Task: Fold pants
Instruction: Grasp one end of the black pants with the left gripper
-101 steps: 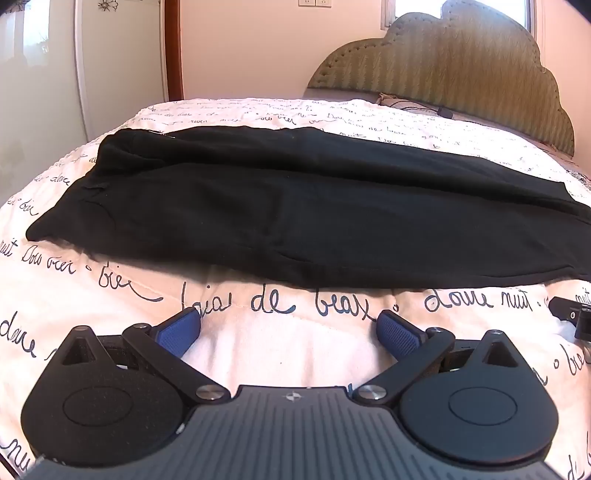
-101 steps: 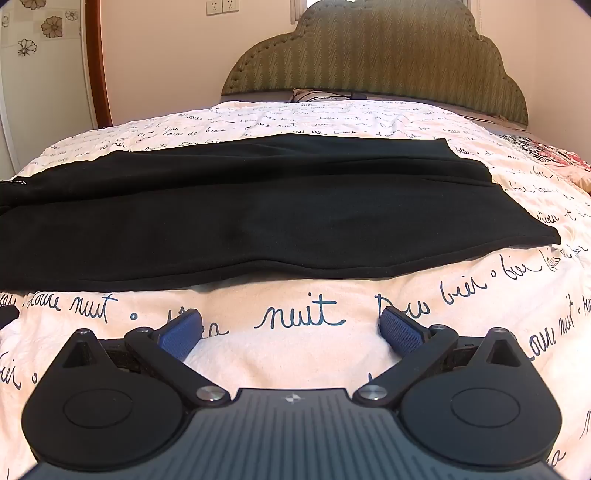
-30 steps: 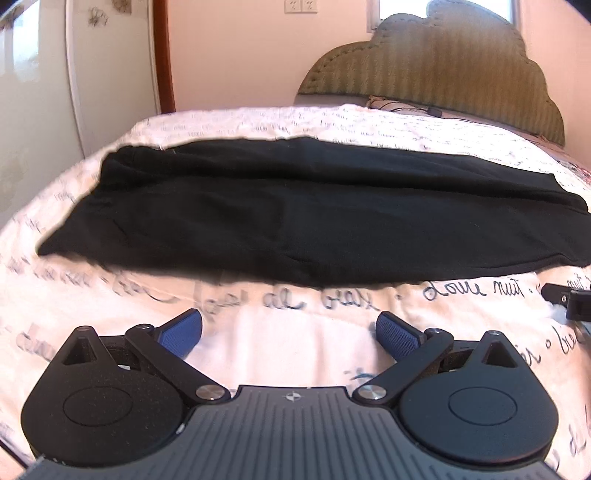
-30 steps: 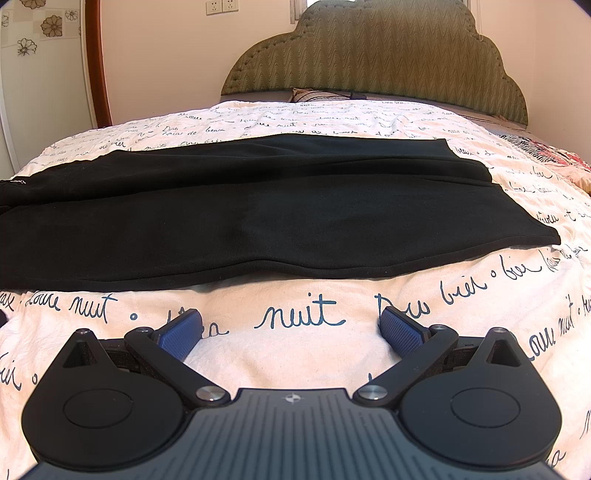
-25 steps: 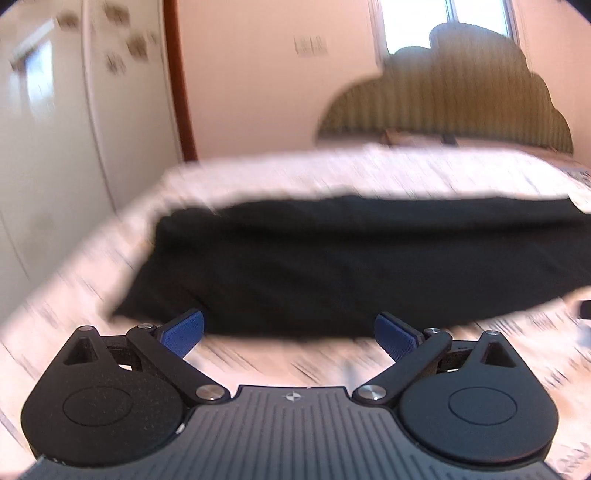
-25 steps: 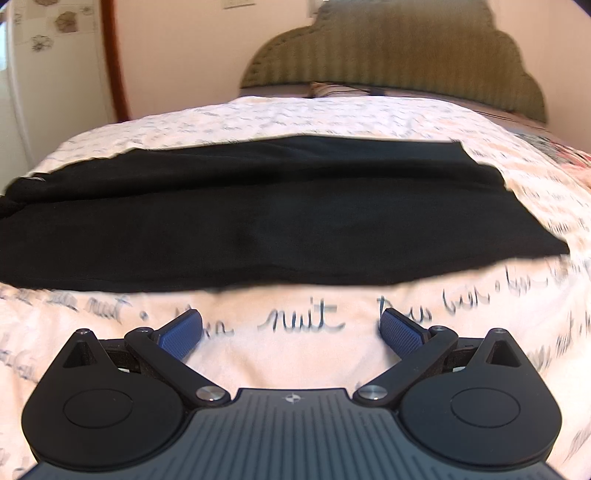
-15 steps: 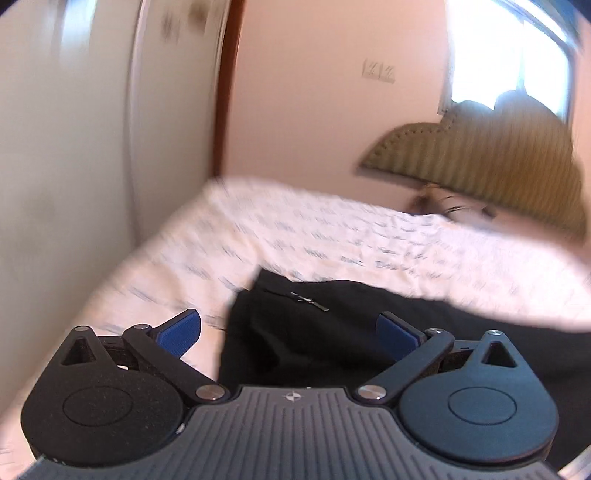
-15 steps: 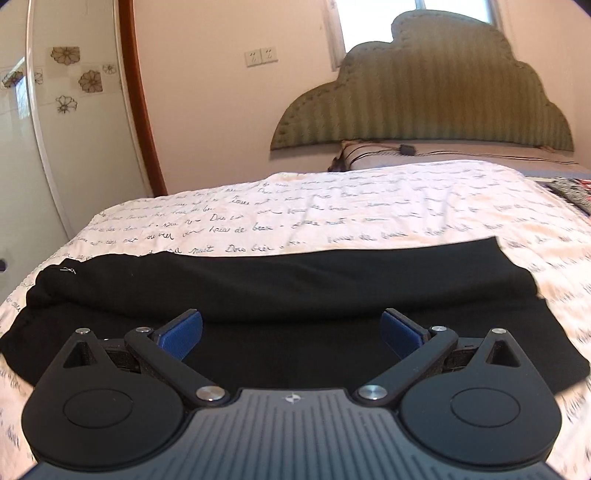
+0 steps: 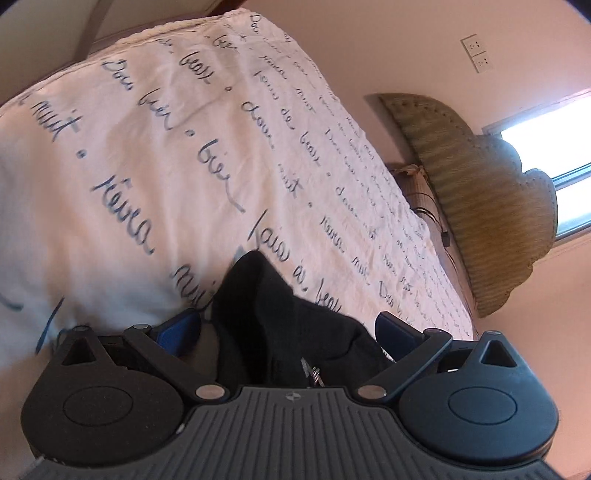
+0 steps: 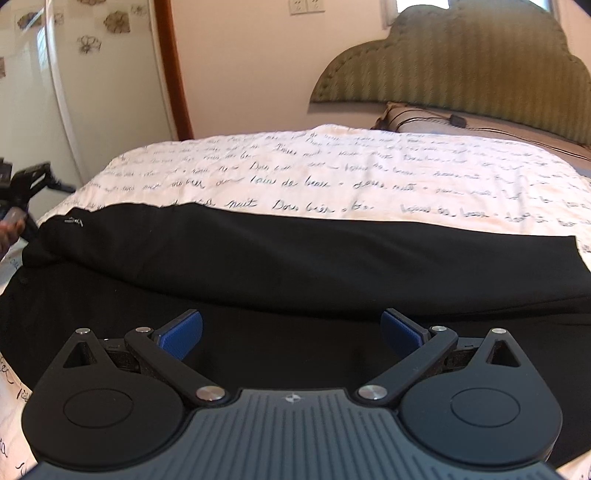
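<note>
Black pants [image 10: 295, 266] lie stretched across the bed, waist end to our left and leg ends to our right, one long fold running along their length. In the left wrist view, a bunched corner of the pants [image 9: 280, 317] rises between the fingers of our left claw [image 9: 288, 332], which are spread wide with cloth in the gap but not pinched; a small metal fastener glints low in the fabric. Our right claw [image 10: 291, 332] hovers over the near half of the pants, its blue pads [image 10: 181, 334] set far apart and holding nothing.

Beneath the pants we see a white quilt [image 10: 332, 173] printed with dark cursive writing, lightly creased and covering the mattress to its far edge. Beyond it lies a striped pillow [image 10: 417, 118] with a dark cable across it, backed by a scalloped olive headboard [image 10: 461, 66]. The wall [image 10: 243, 62] is pale peach with white sockets [image 10: 306, 5] high up, and a window [image 9: 554, 147] glows bright in the left wrist view. At far left we see a white door with flower decals [image 10: 92, 40] and a reddish wooden frame [image 10: 173, 66].
</note>
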A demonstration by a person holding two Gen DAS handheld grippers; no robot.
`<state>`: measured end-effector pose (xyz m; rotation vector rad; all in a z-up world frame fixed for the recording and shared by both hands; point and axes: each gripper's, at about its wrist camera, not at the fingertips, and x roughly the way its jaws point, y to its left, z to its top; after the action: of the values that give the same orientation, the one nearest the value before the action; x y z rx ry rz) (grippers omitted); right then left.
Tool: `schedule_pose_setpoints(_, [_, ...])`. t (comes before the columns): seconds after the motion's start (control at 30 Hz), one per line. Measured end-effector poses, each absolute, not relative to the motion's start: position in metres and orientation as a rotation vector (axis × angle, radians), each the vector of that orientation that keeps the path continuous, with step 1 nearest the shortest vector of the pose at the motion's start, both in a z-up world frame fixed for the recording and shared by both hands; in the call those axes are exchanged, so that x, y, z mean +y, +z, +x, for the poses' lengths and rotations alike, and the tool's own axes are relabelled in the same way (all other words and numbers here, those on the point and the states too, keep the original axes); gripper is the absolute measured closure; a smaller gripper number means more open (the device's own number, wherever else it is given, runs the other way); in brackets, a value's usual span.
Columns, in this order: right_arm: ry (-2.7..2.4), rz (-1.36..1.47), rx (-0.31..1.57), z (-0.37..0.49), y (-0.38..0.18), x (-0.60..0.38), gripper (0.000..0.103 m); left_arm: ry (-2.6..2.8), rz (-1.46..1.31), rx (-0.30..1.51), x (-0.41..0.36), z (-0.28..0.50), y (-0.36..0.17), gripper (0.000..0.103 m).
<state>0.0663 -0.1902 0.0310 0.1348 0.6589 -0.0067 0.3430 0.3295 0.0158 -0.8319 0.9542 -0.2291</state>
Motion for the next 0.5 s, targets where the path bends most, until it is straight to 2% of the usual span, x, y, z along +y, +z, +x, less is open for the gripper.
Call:
schedule_pose_setpoints(0.07, [0.003, 0.136, 0.659, 0.07, 0.031, -0.187, 0.0, -0.244, -0.809, 0.936, 0.326, 0.347, 0.019, 0.024])
schedule_pose_setpoints(0.13, [0.008, 0.128, 0.669, 0.075, 0.031, -0.183, 0.0, -0.244, -0.745, 0.951, 0.32, 0.35, 0.019, 0.034])
schedule_pose_setpoints(0.33, [0.037, 0.099, 0.672, 0.075, 0.032, -0.17, 0.0, -0.341, -0.723, 0.901, 0.311, 0.338, 0.026, 0.034])
schedule_pose_setpoints(0.4, [0.044, 0.09, 0.676, 0.074, 0.032, -0.168, 0.0, -0.31, -0.698, 0.926, 0.309, 0.342, 0.02, 0.046])
schedule_pose_setpoints(0.47, [0.048, 0.079, 0.683, 0.073, 0.031, -0.165, 0.0, -0.272, -0.657, 0.961, 0.309, 0.348, 0.013, 0.08])
schedule_pose_setpoints(0.5, [0.05, 0.074, 0.682, 0.072, 0.031, -0.164, 0.0, -0.262, -0.638, 0.967, 0.309, 0.348, 0.012, 0.082])
